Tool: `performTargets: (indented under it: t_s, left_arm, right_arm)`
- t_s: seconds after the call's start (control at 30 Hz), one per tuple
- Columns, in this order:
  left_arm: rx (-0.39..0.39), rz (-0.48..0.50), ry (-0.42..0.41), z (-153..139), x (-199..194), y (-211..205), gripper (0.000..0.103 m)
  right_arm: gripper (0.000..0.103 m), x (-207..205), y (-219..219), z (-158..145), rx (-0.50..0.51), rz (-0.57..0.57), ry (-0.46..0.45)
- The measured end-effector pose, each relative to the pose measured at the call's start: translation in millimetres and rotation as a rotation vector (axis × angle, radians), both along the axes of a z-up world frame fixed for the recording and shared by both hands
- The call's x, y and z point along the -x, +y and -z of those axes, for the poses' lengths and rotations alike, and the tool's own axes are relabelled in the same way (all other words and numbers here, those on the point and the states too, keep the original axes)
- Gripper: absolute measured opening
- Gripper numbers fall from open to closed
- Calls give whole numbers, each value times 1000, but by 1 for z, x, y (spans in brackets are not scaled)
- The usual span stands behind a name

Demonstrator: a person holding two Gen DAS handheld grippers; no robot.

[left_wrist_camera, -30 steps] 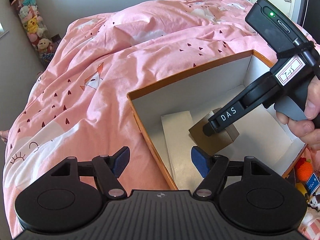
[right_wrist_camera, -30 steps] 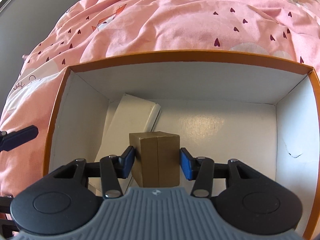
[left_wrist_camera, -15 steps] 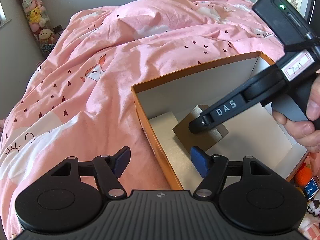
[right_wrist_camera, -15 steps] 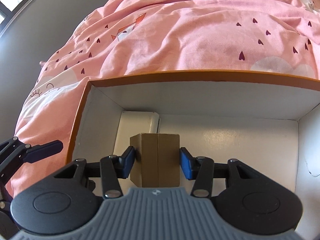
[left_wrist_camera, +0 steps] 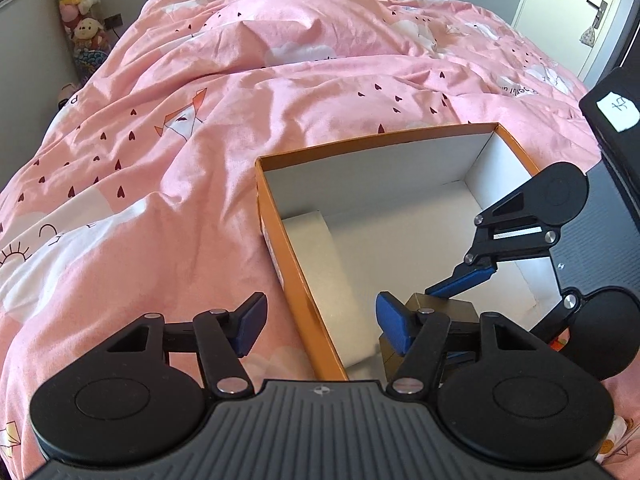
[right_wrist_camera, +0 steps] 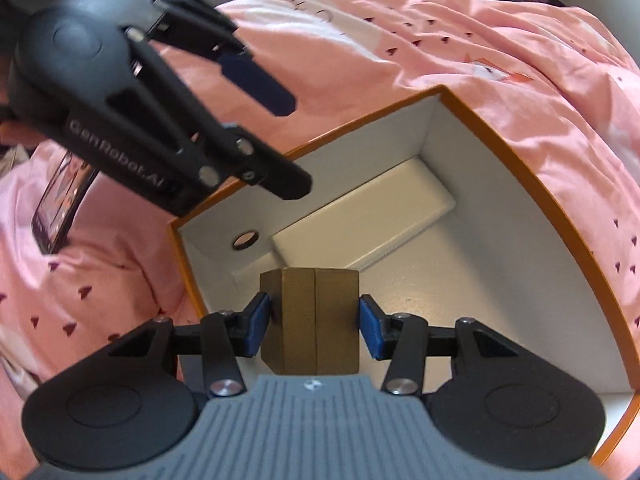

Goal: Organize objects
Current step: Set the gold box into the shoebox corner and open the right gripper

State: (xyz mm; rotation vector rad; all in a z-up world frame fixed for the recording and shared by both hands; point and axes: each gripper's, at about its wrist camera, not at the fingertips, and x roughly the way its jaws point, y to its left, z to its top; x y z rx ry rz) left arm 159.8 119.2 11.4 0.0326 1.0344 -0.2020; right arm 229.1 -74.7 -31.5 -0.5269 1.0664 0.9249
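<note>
An orange box with a white inside [left_wrist_camera: 280,216] [right_wrist_camera: 532,184] lies open on the pink bed. A flat white box [left_wrist_camera: 320,256] [right_wrist_camera: 360,228] lies on its floor along one wall. My right gripper [right_wrist_camera: 312,320] is shut on a small brown cardboard box [right_wrist_camera: 312,316] [left_wrist_camera: 440,308] and holds it inside the orange box, near its floor. My left gripper [left_wrist_camera: 320,324] is open and empty, straddling the orange box's near wall; it shows in the right wrist view [right_wrist_camera: 276,140] above the box's corner.
The pink duvet [left_wrist_camera: 200,140] with heart prints covers the bed all round. A phone [right_wrist_camera: 56,200] lies on the duvet beside the box. A tube of plush toys [left_wrist_camera: 82,20] stands by the wall, and a white door [left_wrist_camera: 576,12] is at the far right.
The right gripper has swung round with the brown box, now facing the box's other corner. The left gripper has shifted closer along the orange box's side.
</note>
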Motion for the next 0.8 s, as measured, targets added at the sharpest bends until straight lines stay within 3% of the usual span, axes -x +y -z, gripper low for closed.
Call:
performTargets:
  t_s: [0.2, 0.5, 0.8]
  left_arm:
    - [-18, 0, 14, 1, 0, -2, 74]
    - [-2, -25, 13, 2, -5, 8, 74]
    - [-2, -20, 19, 6, -8, 11, 74]
  right_arm:
    - [49, 0, 22, 1, 58, -215, 11]
    - [49, -14, 47, 11, 115, -423, 86]
    - [50, -26, 52, 13, 86, -412, 148]
